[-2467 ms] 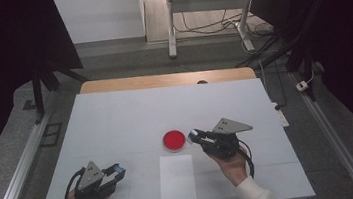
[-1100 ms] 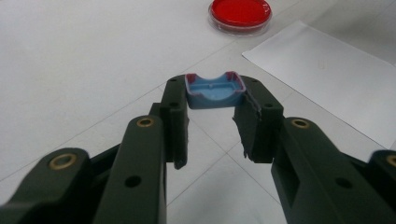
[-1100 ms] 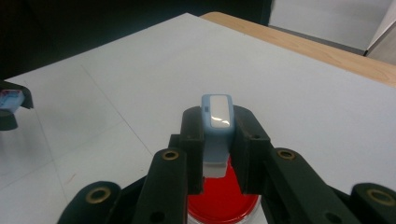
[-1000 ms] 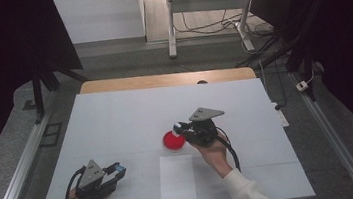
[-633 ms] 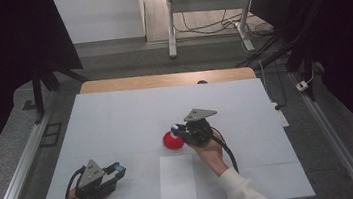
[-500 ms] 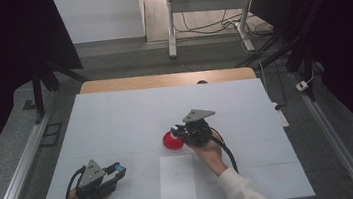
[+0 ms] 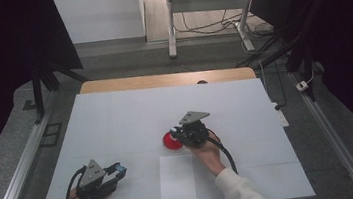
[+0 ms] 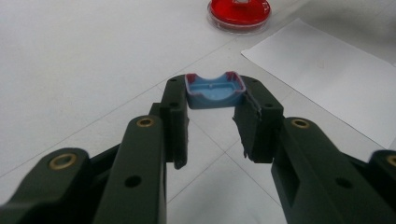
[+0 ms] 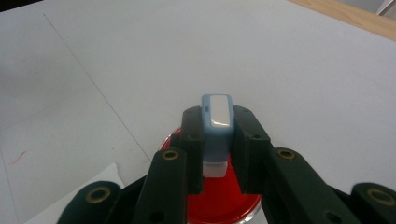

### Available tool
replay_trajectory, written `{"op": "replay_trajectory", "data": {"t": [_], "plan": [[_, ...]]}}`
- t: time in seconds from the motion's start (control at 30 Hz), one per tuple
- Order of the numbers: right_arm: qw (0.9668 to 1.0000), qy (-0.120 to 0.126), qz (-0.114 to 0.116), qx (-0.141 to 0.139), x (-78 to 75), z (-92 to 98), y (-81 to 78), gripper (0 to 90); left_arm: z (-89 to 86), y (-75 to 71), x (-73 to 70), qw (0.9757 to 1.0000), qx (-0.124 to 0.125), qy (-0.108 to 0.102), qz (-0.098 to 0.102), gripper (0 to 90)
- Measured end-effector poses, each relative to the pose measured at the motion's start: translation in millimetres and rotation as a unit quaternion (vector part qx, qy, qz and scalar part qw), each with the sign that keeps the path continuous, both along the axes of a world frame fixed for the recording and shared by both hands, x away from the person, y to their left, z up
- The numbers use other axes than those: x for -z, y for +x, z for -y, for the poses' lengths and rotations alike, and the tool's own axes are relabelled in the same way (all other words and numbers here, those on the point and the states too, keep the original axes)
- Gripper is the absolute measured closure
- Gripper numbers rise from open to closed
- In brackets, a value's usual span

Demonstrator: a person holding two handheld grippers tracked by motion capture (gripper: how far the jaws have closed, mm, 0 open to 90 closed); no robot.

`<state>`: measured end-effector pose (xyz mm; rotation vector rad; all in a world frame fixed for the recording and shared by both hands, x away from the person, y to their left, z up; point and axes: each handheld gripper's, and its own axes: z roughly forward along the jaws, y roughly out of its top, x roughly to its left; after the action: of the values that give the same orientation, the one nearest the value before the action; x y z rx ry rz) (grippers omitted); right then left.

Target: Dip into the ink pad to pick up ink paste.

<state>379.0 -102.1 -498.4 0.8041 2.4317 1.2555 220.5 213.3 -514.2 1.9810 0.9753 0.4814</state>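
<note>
Desk (image 7: 116, 116) surface was white, with a wooden strip along its far edge. White paper sheet (image 7: 177, 178) lay flat near the person's edge, between the two hands.

Right hand-held gripper (image 7: 175, 132) sat near the desk's middle, just beyond the sheet's far end, its grey plate on top. In the right gripper view its jaws were closed on a small light-blue block (image 9: 216, 126) with a glossy white face; a white part showed at the block's lower end. Directly beneath that block lay a round red dish (image 9: 224, 196), clear-rimmed. Whether the block touched the red surface could not be told. In the high view the dish (image 7: 170, 141) showed partly under the gripper's tips.

Left hand-held gripper (image 7: 119, 169) rested low at the near left of the desk, well apart from the dish. In the left gripper view its jaws stood partly apart and gripped at their tips a shallow blue cap (image 8: 215, 90) with reddish edges, hollow side facing the camera. The dish (image 8: 239, 11) and the sheet (image 8: 327, 74) lay farther off.
</note>
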Motion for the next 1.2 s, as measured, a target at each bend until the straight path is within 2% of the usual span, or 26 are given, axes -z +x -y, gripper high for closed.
{"op": "replay_trajectory", "data": {"t": [0.47, 0.8, 1.17, 1.2], "plan": [[1.0, -0.006, 0.002, 0.0, 2.2, -0.1, 0.4, 75.0, -0.8, -0.1, 0.2, 1.0, 0.0, -0.001, -0.002, 65.2], [0.9997, -0.022, 0.006, 0.0, 4.7, -1.5, 0.1, 75.0, -1.3, 0.1, 0.4, 1.0, 0.001, -0.002, -0.003, 65.2], [0.9996, -0.027, 0.006, 0.001, 5.0, -2.2, -0.4, 75.3, -0.8, -0.2, 0.1, 1.0, 0.001, -0.002, -0.001, 65.2], [0.9994, -0.034, 0.003, 0.005, 4.7, -2.3, -0.6, 75.3, -0.5, -0.2, 0.0, 1.0, 0.001, -0.003, -0.001, 65.1]]}}
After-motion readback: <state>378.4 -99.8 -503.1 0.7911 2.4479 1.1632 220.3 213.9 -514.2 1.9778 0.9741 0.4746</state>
